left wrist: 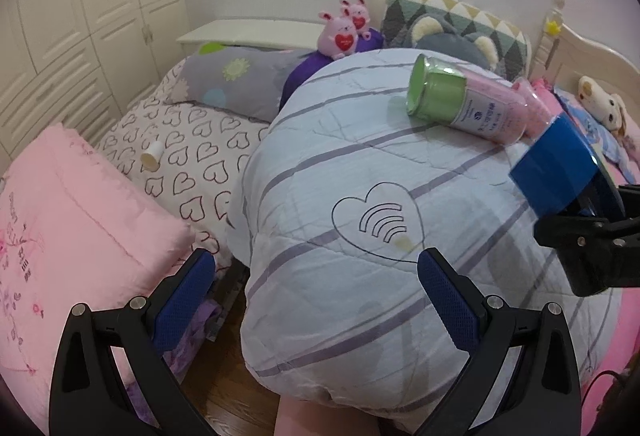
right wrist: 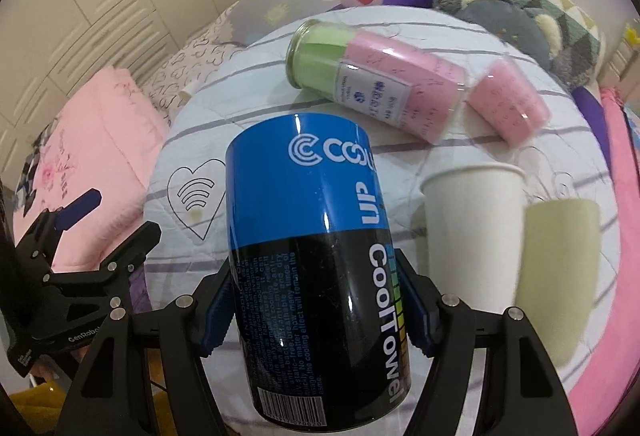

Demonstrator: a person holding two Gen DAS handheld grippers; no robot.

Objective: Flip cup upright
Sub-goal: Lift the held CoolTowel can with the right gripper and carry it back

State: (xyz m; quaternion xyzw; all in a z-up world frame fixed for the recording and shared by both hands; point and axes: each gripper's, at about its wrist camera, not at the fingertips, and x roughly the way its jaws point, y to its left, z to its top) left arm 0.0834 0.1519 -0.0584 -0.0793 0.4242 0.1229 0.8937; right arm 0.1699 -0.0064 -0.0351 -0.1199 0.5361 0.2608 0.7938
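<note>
My right gripper [right wrist: 316, 312] is shut on a blue and black CoolTowel can [right wrist: 316, 260], held above the quilt; the can also shows in the left wrist view [left wrist: 560, 164]. A white paper cup [right wrist: 474, 228] stands upright, mouth up, just right of the can. A pale yellow cup [right wrist: 560, 268] stands beside it, blurred. My left gripper [left wrist: 316, 300] is open and empty over the front of the striped quilt [left wrist: 360, 196].
A clear tube of green and pink towels [right wrist: 376, 84] lies on its side on the quilt, with a pink tub [right wrist: 508, 104] next to it. A small cream cup [left wrist: 153, 156] lies on the heart-print sheet. A pink folded blanket [left wrist: 72, 236] sits left; pillows and plush toys [left wrist: 346, 30] lie behind.
</note>
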